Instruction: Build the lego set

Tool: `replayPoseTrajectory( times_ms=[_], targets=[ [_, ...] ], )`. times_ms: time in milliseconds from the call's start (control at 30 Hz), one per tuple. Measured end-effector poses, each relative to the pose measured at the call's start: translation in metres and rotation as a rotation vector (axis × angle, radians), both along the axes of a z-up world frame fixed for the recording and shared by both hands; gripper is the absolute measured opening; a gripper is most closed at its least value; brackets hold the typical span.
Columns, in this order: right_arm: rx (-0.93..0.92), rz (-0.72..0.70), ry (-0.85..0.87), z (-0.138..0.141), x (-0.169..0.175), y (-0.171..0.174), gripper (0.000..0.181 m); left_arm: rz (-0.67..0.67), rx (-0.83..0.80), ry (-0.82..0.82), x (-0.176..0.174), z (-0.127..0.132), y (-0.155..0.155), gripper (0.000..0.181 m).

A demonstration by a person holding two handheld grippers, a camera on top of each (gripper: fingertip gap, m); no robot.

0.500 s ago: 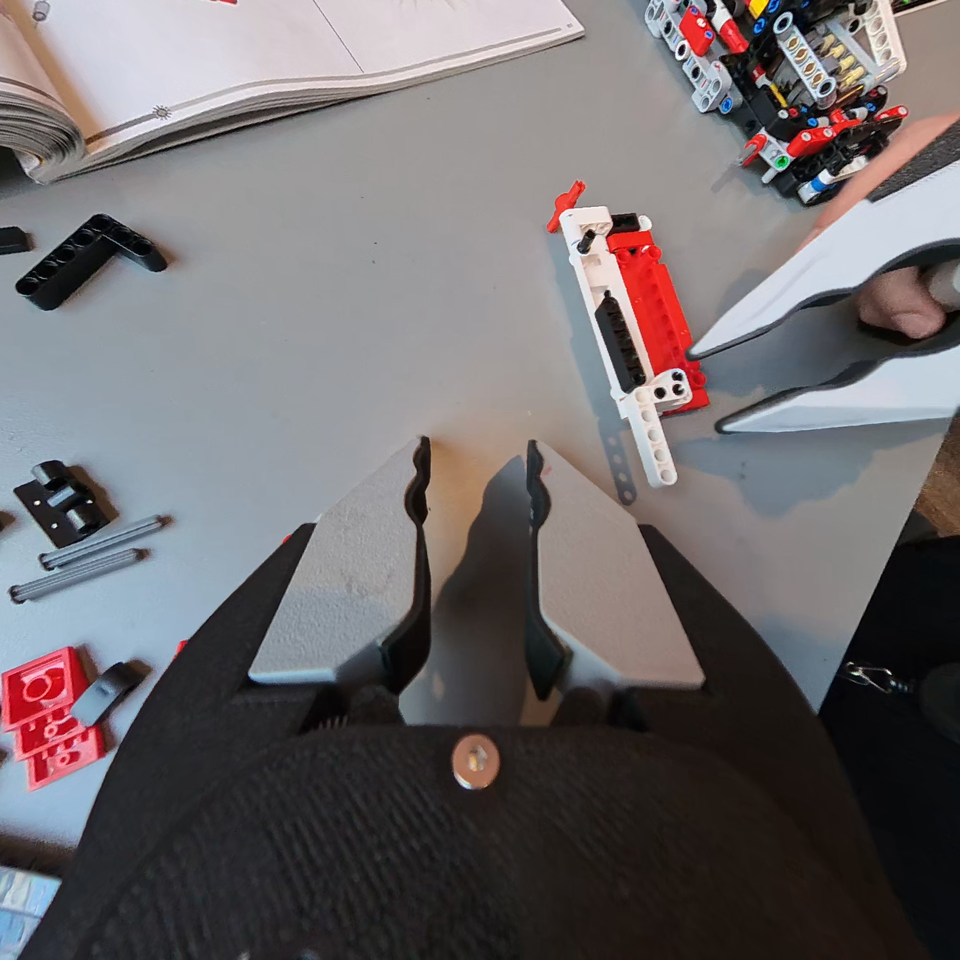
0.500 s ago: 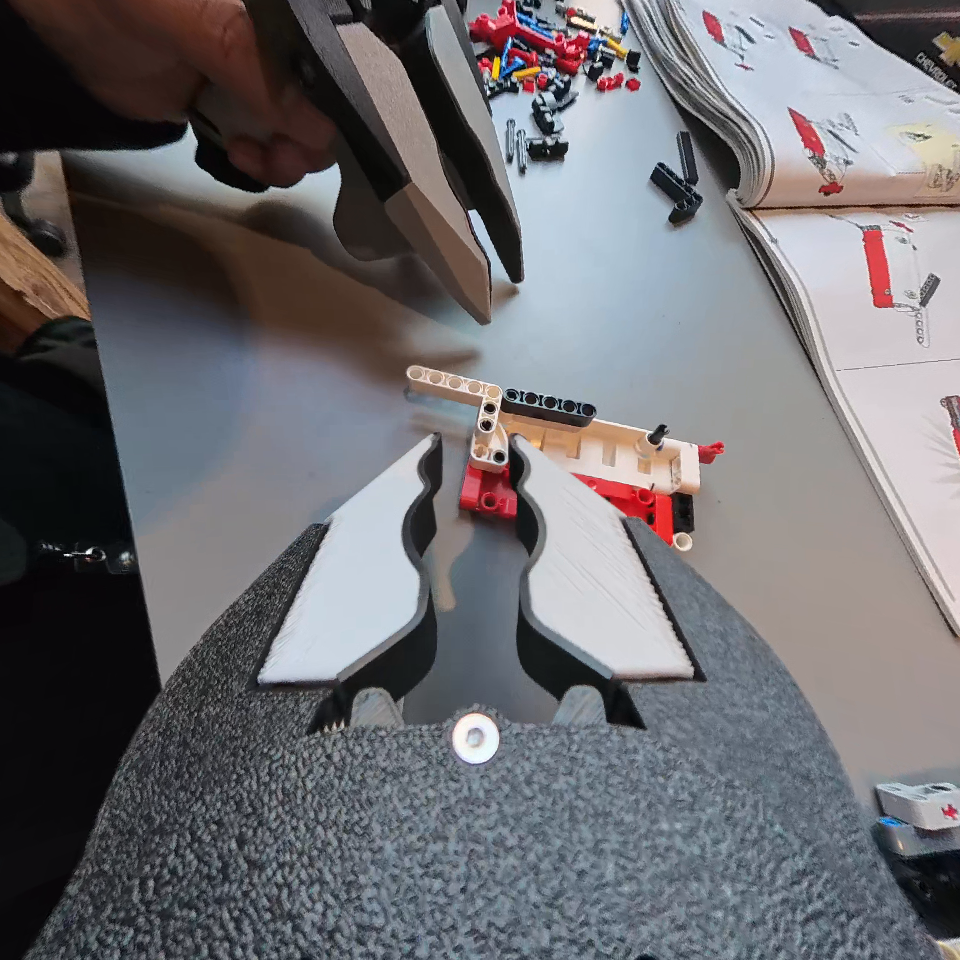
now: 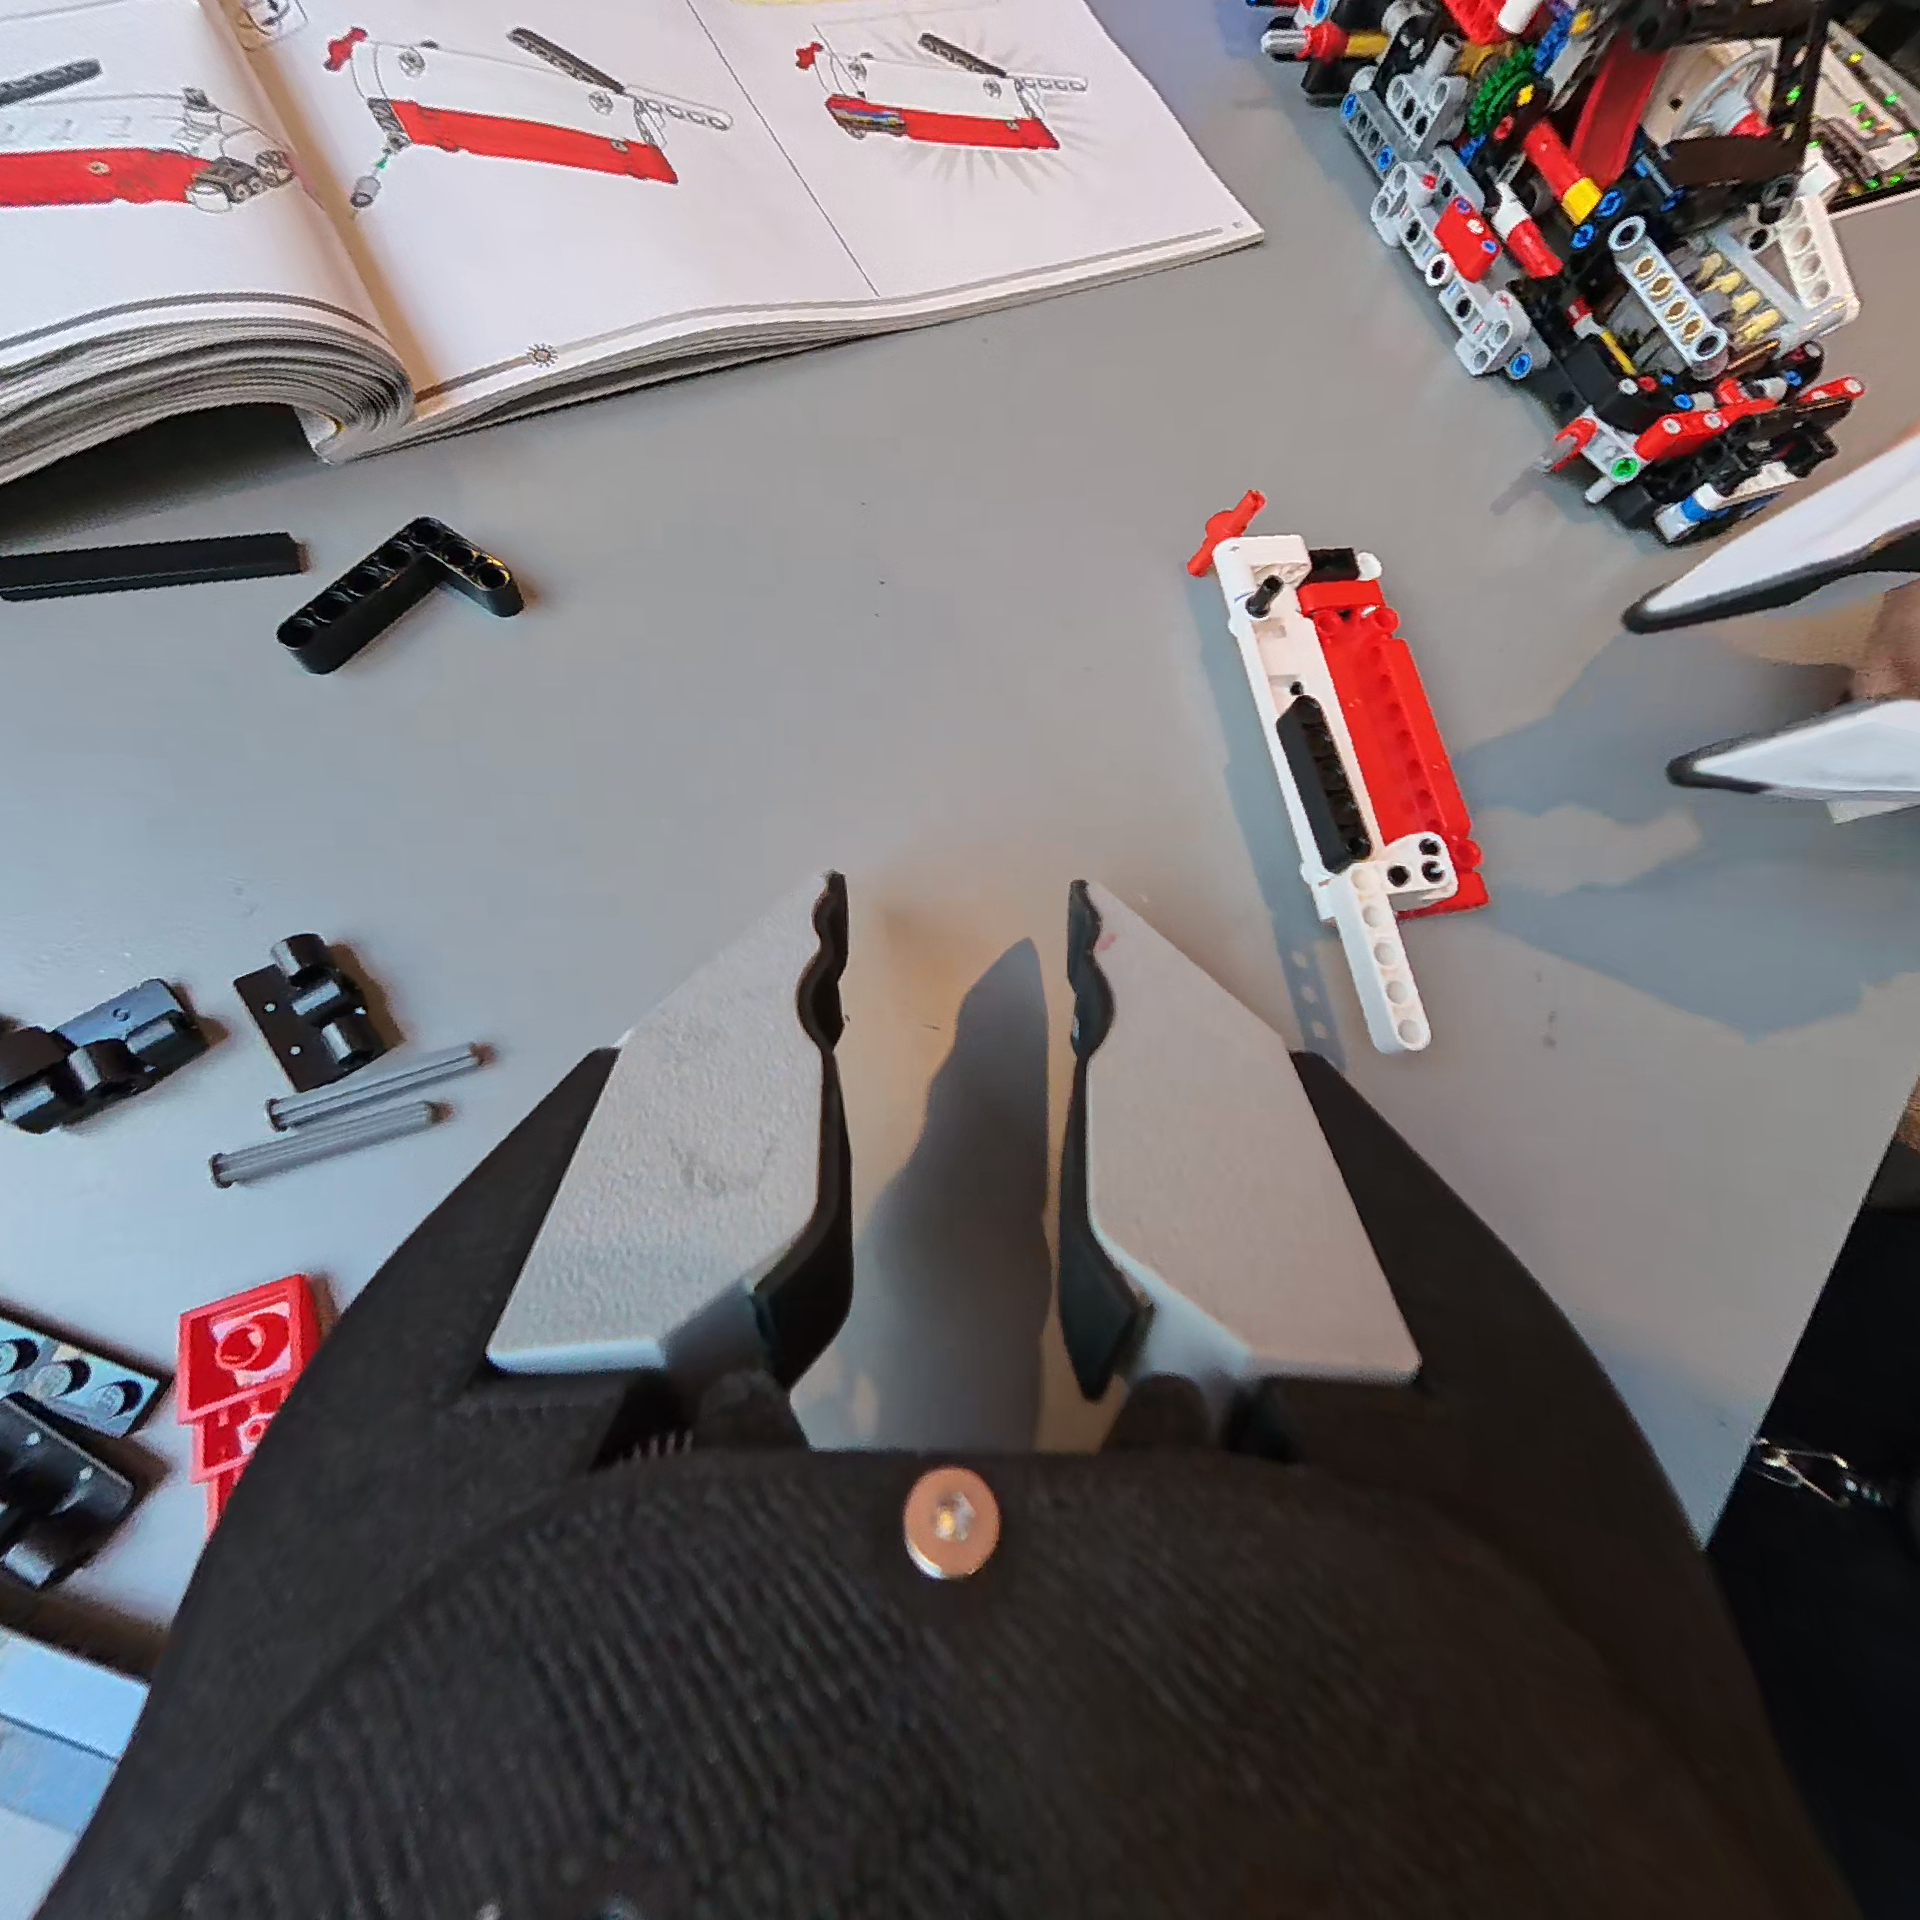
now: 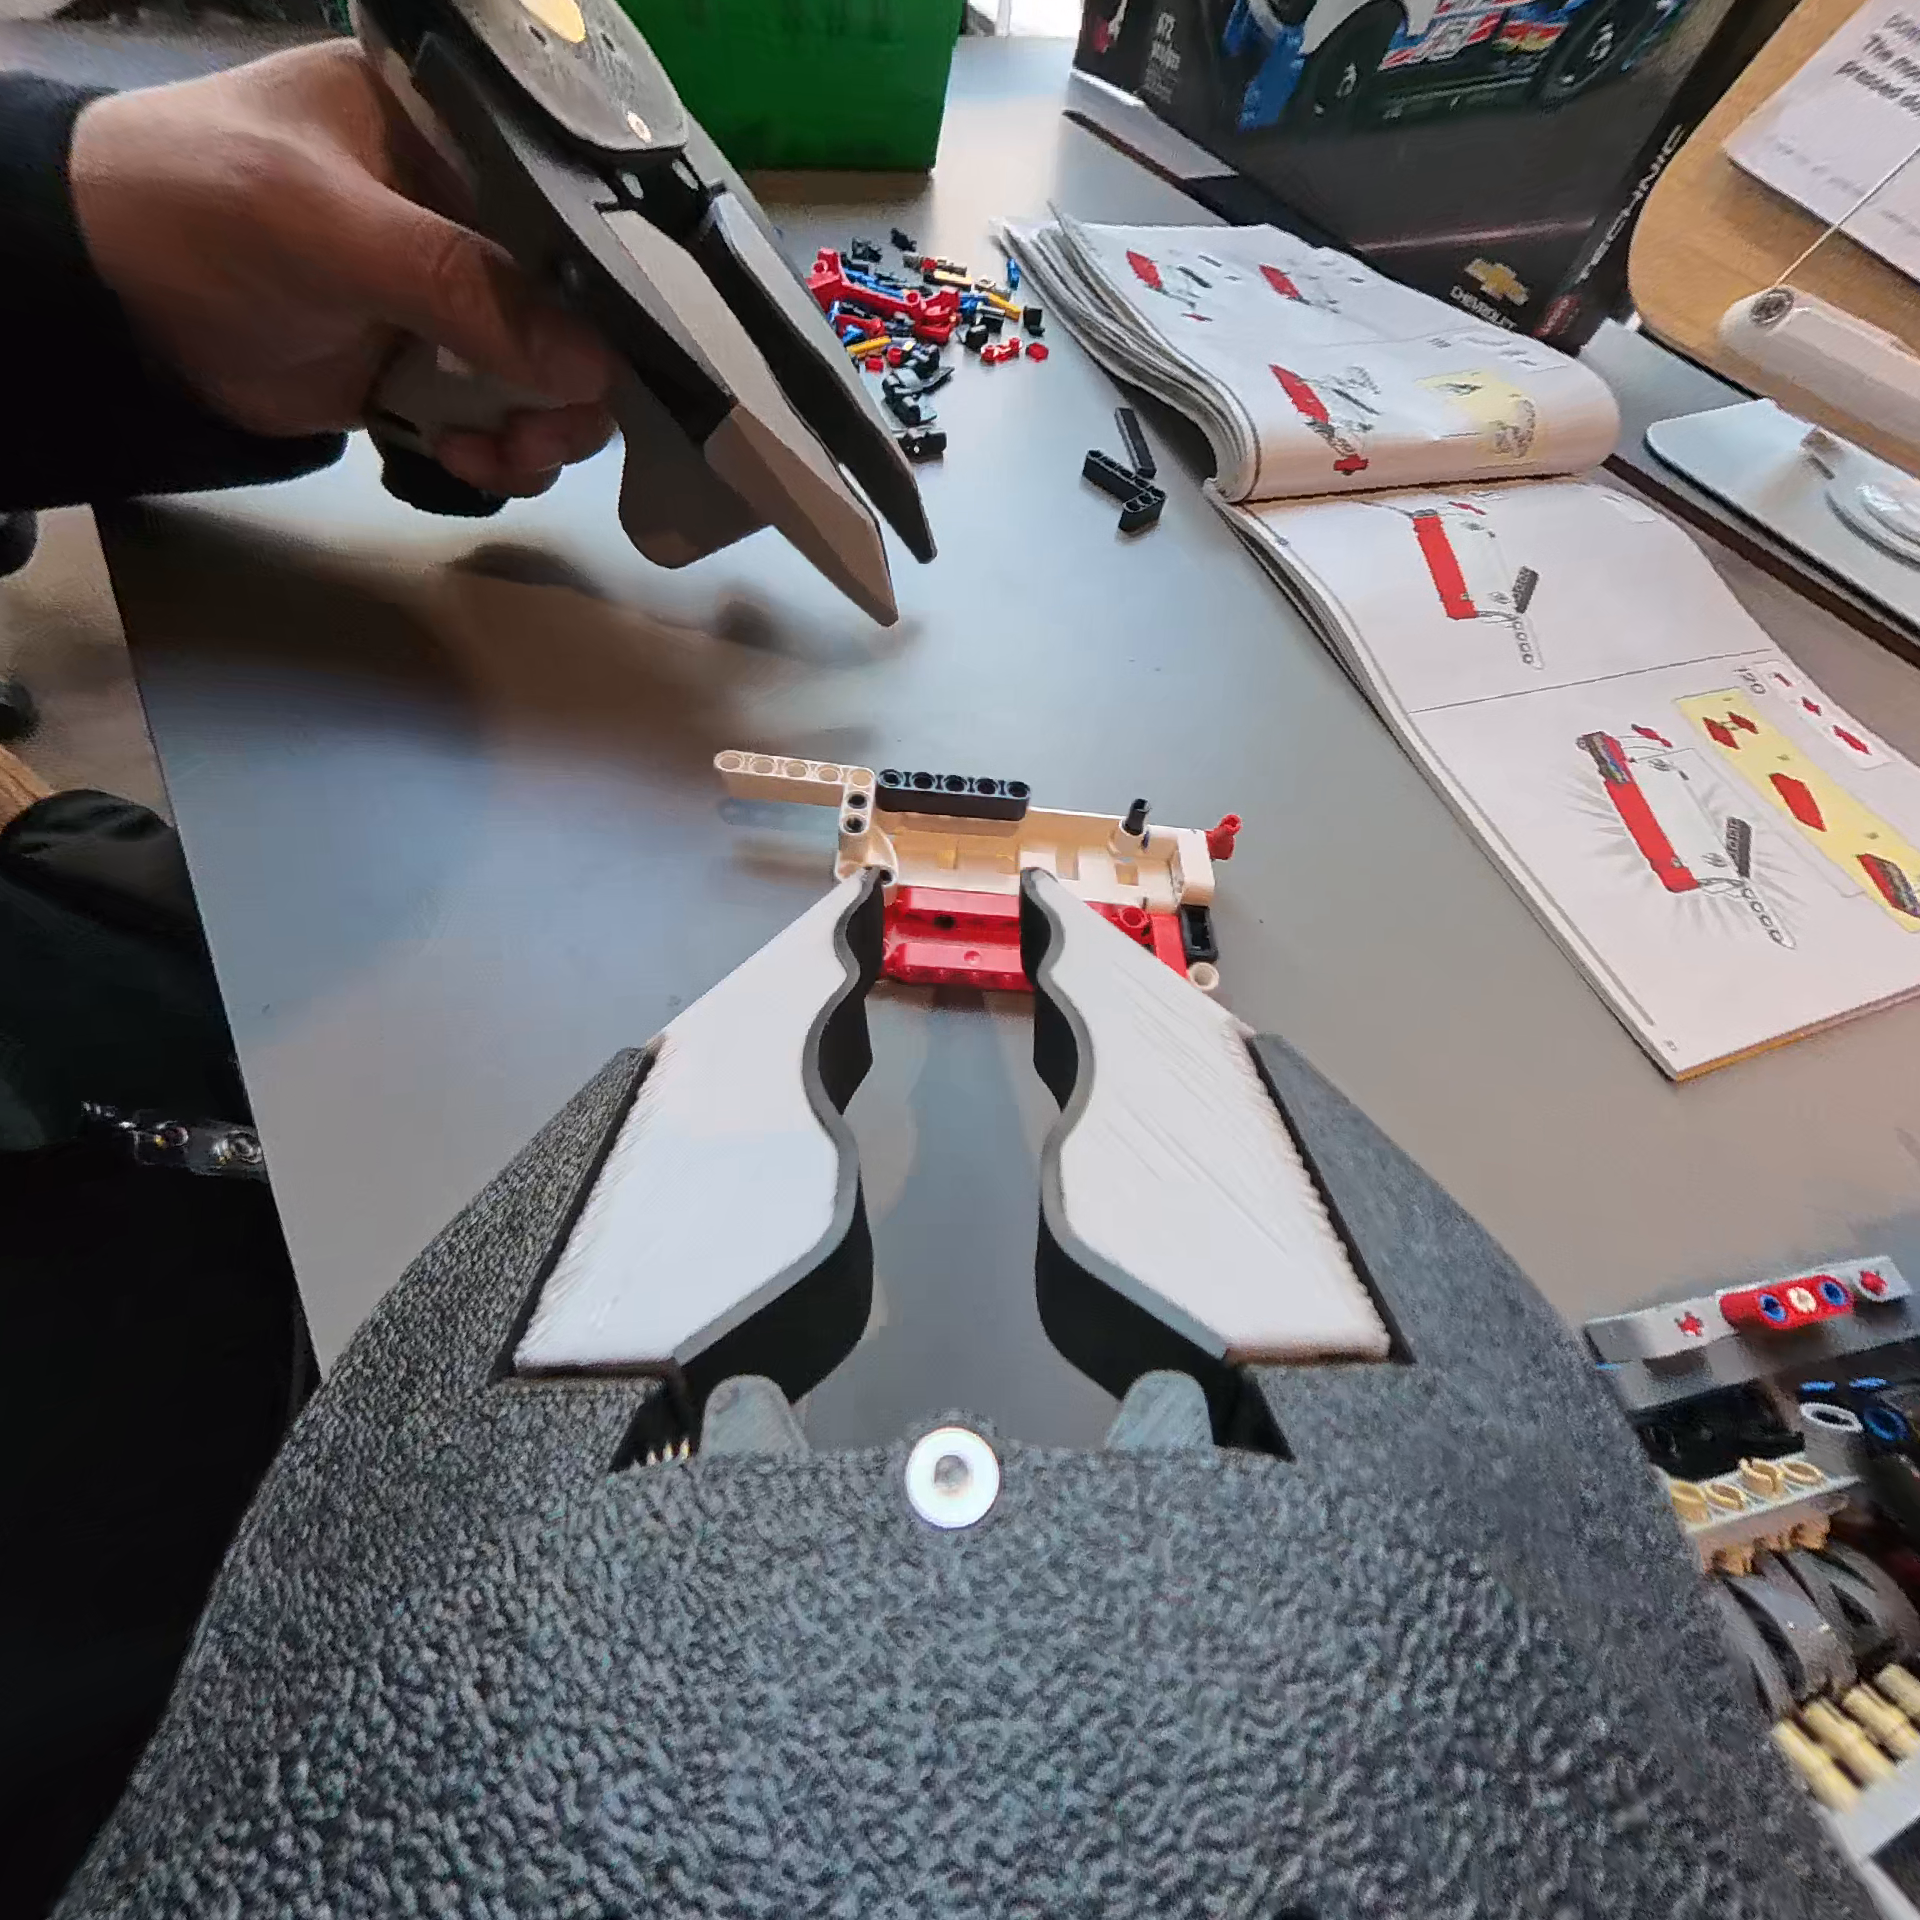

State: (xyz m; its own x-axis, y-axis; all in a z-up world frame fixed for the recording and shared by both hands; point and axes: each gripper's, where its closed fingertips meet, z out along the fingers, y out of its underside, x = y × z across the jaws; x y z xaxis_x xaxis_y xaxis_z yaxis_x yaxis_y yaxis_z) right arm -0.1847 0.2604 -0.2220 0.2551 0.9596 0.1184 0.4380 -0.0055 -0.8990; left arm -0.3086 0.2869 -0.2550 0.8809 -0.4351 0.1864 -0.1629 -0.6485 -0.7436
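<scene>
A red and white sub-assembly (image 3: 1340, 727) with a black beam and a white L beam lies flat on the grey table; it also shows in the right wrist view (image 4: 997, 836). My left gripper (image 3: 954, 894) is open and empty over bare table, to the left of the sub-assembly. In the right wrist view it (image 4: 906, 584) hangs in the air beyond the sub-assembly, held by a hand. My right gripper (image 4: 948, 883) is open and empty, its tips just short of the sub-assembly's red side. In the left wrist view it (image 3: 1652, 698) is apart from the sub-assembly.
An open instruction booklet (image 3: 623, 208) lies at the far side. A large partly built model (image 3: 1610, 260) stands at the far right. A black L beam (image 3: 400, 592), two grey axles (image 3: 353, 1101), black connectors (image 3: 312, 1008) and red plates (image 3: 244, 1351) lie left. The table edge (image 3: 1808, 1299) runs close on the right.
The right gripper has drawn back from the sub-assembly, which it touched before. The left gripper has pulled up and away from it. The sub-assembly has not moved.
</scene>
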Motion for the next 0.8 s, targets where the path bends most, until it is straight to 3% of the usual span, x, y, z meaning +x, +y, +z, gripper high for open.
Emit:
replayPoseTrajectory(
  times_ms=[333, 533, 800],
  targets=[
    [-0.043, 0.001, 0.015, -0.0007, 0.0009, 0.0016, 0.028, 0.007, 0.035, 0.024, -0.0016, 0.0021, 0.0042, 0.045],
    [-0.053, 0.020, -0.015, -0.0059, -0.0013, -0.0012, 0.044, 0.006, 0.033, 0.032, -0.0001, 0.0014, 0.0075, 0.045],
    [-0.072, 0.019, -0.001, -0.0047, -0.0009, -0.0002, 0.044, 0.021, 0.030, 0.043, -0.0065, 0.0007, 0.0087, 0.045]
  ],
)
